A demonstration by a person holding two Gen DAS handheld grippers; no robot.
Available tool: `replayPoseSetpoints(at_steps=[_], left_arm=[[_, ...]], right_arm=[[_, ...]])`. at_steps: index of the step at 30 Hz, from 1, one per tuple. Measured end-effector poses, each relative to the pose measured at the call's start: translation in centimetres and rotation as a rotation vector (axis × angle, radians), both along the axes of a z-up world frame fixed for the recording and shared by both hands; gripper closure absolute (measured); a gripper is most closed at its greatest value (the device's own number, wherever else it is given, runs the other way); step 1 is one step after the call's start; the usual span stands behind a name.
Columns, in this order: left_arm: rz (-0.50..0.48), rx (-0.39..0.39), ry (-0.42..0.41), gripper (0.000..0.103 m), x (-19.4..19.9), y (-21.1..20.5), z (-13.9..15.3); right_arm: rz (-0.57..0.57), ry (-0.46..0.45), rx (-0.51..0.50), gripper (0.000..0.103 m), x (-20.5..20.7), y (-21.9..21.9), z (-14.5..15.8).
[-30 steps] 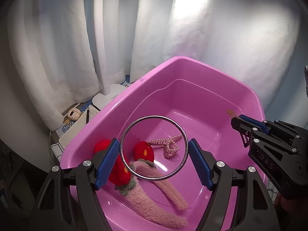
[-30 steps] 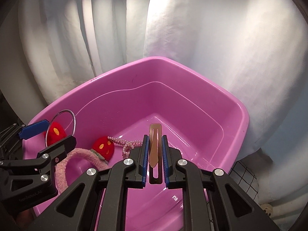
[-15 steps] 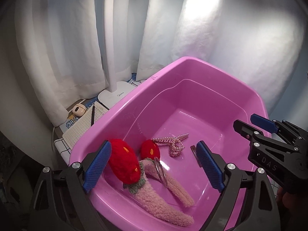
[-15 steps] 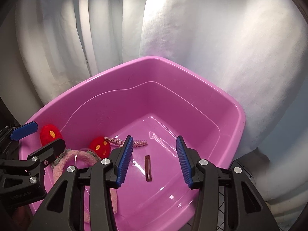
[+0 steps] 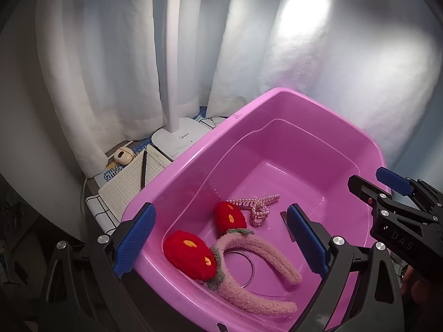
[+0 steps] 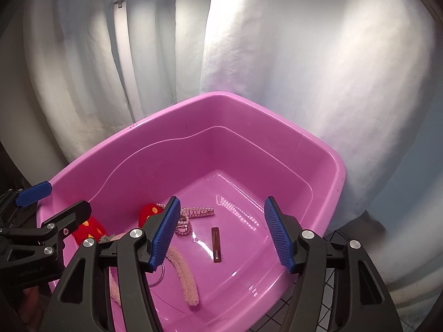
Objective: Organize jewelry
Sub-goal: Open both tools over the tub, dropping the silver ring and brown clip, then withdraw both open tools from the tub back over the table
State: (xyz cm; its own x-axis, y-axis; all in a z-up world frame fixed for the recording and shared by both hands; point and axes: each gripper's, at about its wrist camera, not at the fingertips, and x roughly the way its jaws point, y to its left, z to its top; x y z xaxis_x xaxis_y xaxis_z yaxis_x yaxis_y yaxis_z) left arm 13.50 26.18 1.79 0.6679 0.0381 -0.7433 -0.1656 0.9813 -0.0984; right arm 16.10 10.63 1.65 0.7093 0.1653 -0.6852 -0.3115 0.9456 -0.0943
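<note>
Left tool (image 5: 221, 242) spread wide, empty, low in frame over the near edge of the pink tub (image 5: 277, 96). Right tool (image 6: 218, 233) likewise wide apart, holding nothing, above the tub's near side; seen in the left view at right edge. Between the left pads: fuzzy pink headband (image 5: 257, 251) with two red strawberry puffs (image 5: 191, 254), lying on the tub floor toward lower left. A metal bangle (image 5: 250, 265) lies flat inside the headband's arc, partly covered by it. Just above, a pearl hair claw (image 5: 259, 207) beside the smaller puff. A brown hair clip (image 6: 216, 244) lies alone mid-floor, framed between the right pads; the left tool's right pad hides most of it in the left view. Outside the tub, upper left: white lamp base (image 5: 180, 138), grid notebook (image 5: 133, 179) with pen (image 5: 144, 168), small cream earbud case (image 5: 123, 155). White curtain (image 6: 304, 69) behind everything.
</note>
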Motion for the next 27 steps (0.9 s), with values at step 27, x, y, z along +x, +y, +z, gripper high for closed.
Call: replayPoseSetpoints(at_steps=[27], left_arm=[[-0.152,-0.026,-0.064,0.01,-4.9,-6.2,3.2]], right_arm=[[-0.168,-0.038,0.125,0.041,-10.3,-9.0,1.1]])
